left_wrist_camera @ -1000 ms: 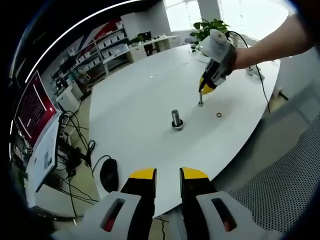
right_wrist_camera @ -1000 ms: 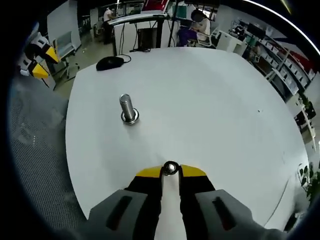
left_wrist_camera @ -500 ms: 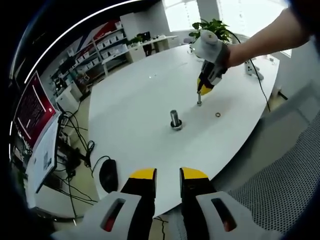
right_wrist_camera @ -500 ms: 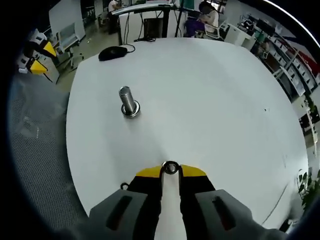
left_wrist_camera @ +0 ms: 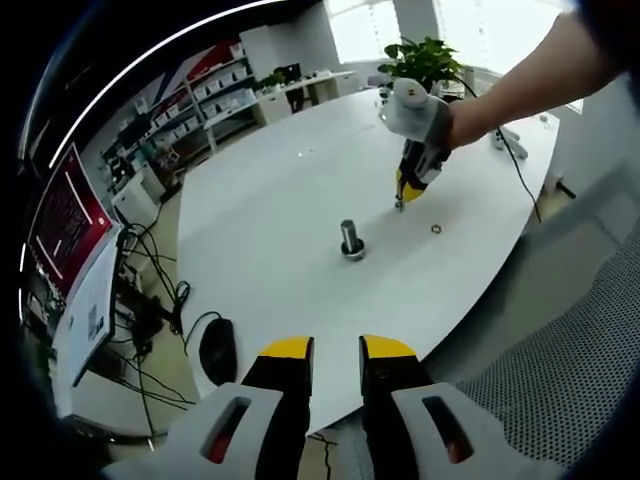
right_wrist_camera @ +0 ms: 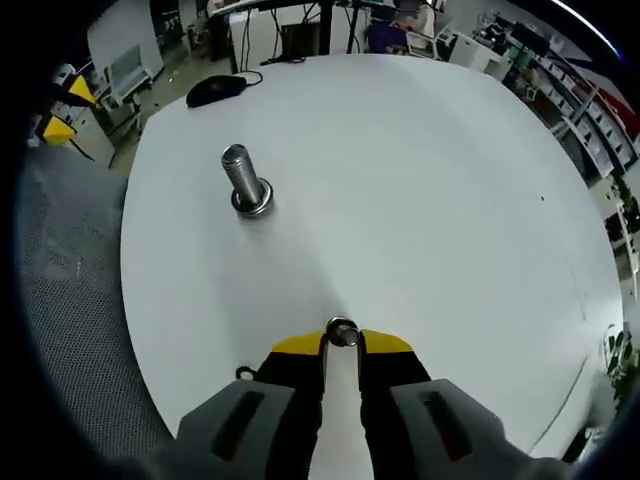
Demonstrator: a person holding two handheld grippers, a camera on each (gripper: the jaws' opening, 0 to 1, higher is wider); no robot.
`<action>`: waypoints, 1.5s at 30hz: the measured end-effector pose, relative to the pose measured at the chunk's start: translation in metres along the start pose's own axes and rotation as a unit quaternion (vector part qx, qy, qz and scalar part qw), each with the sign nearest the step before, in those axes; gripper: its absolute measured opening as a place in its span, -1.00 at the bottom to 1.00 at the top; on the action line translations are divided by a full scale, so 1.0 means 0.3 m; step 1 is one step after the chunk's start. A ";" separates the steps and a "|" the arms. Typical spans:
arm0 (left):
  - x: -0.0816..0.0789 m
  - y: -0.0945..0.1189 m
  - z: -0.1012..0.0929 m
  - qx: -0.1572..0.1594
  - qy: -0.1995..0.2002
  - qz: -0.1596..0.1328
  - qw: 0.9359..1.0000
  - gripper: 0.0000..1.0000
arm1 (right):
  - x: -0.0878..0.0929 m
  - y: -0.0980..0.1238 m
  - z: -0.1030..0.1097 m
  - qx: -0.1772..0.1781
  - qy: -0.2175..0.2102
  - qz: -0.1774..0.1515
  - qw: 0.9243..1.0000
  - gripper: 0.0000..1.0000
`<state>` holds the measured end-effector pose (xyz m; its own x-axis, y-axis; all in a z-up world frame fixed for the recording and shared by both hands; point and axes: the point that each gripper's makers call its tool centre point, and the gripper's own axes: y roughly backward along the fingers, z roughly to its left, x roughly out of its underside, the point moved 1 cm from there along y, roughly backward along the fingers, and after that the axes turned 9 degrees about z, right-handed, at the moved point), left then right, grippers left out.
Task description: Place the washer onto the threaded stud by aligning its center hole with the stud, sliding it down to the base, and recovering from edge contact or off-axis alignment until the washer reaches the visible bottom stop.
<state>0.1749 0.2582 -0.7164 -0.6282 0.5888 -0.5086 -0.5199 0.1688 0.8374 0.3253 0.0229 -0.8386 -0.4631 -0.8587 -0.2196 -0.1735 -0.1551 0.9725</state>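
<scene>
Stud [left_wrist_camera: 351, 240] upright on white table [left_wrist_camera: 270, 230]; right gripper [left_wrist_camera: 401, 202] beyond it

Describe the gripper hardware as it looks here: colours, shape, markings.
Both match: the left gripper and right gripper each have two black jaws with yellow tips rising from light grey housings with dark slotted recesses. In the left gripper view, the right gripper has a white-grey rounded body, held on a bare forearm with no sleeve visible.

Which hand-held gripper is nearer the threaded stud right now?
Right. The right hand-held gripper, shut on a washer, is over the table beside the threaded stud. The left hand-held gripper sits back off the table's edge.
</scene>
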 end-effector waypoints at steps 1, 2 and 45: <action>0.000 0.000 0.001 0.000 0.001 0.000 1.000 -0.68 | 0.002 0.000 0.003 0.000 0.000 0.000 1.000 -0.72; -0.001 0.000 0.001 0.000 0.001 -0.001 1.000 -0.68 | 0.004 -0.001 0.007 -0.001 0.000 0.002 1.000 -0.73; 0.011 -0.011 -0.021 0.004 -0.022 0.013 1.000 -0.68 | 0.146 0.043 0.078 -0.018 -0.033 -0.026 0.999 -0.57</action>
<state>0.1709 0.2545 -0.7219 -0.6151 0.6269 -0.4782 -0.4996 0.1593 0.8515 0.2825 -0.0053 -0.8375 -0.5112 -0.8148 -0.2734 -0.1685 -0.2169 0.9615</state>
